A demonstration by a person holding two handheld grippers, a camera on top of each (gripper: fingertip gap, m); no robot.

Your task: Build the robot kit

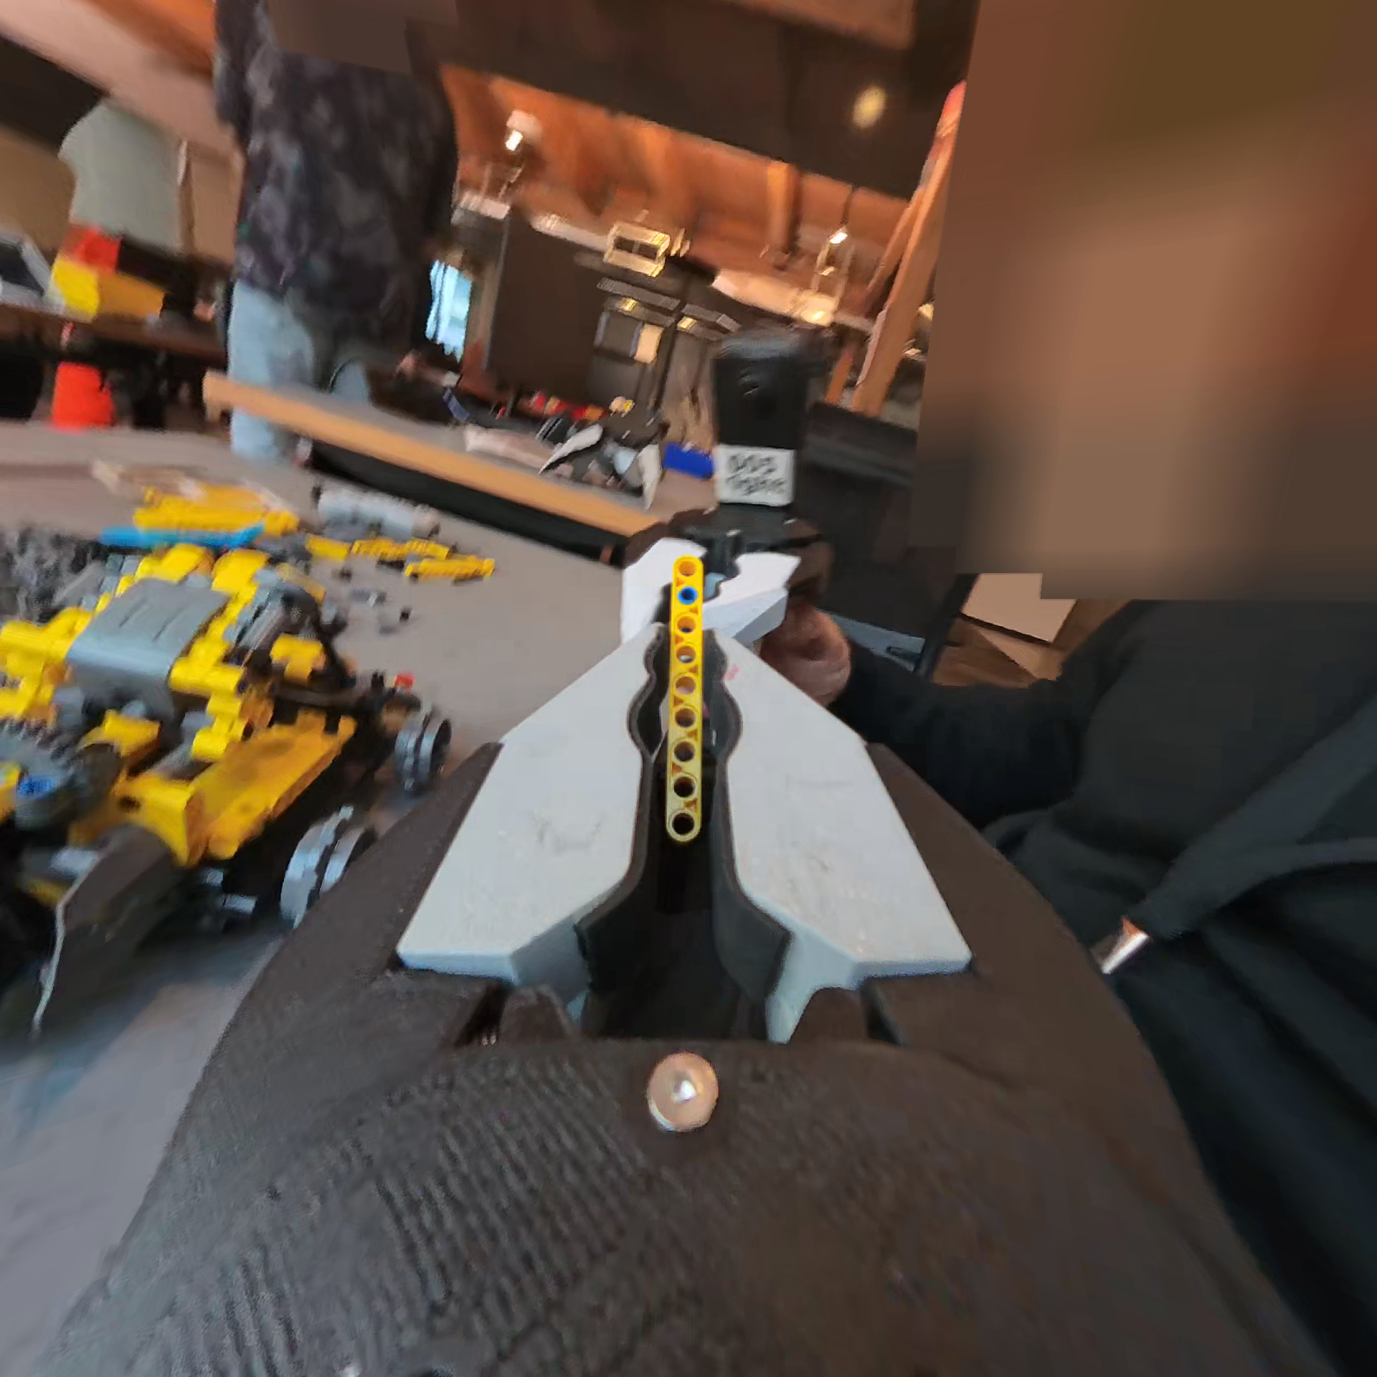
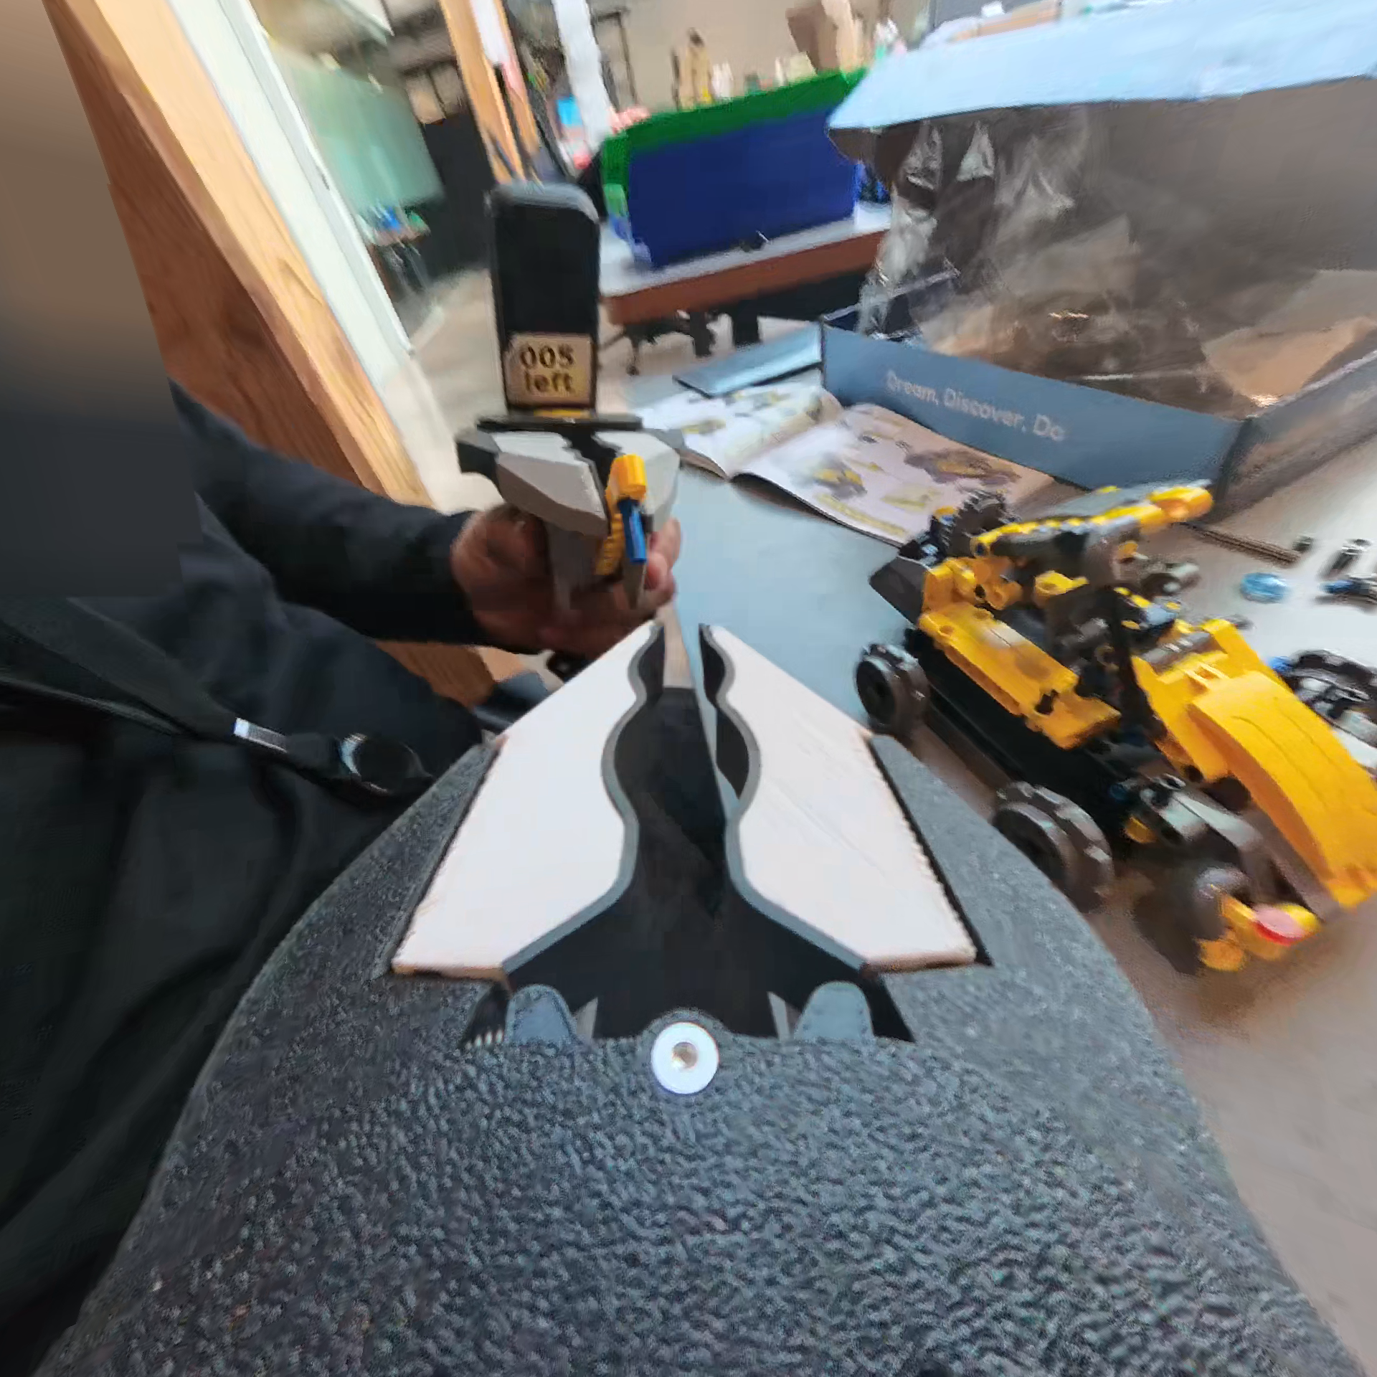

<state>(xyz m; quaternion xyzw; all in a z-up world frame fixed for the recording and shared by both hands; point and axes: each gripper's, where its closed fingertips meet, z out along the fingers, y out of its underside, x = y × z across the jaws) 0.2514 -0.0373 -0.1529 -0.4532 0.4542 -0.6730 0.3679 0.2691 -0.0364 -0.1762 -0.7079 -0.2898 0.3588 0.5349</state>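
My left gripper [image 1: 685, 641] is shut on a long yellow beam with holes [image 1: 684, 745], held upright between its grey fingers. A blue pin [image 1: 687, 594] sits in the beam's second hole from the top. My right gripper [image 2: 679, 633] is open by a narrow gap and empty. It points at the left gripper [image 2: 615, 521], a little short of it, where the beam [image 2: 622, 484] and its blue pin [image 2: 633, 533] stick out. In the left wrist view the right gripper [image 1: 697, 607] shows just behind the beam's top.
A yellow and grey brick vehicle [image 1: 186, 715] [image 2: 1118, 693] stands on the grey table [image 1: 521, 618]. Loose yellow parts [image 1: 402, 551] lie behind it. An open booklet [image 2: 842, 454], a dark box [image 2: 1043, 417] and a plastic bag [image 2: 1080, 223] lie beyond. A person in black [image 1: 1118, 745] holds both grippers. Left and right tips are no more than a few centimetres apart.
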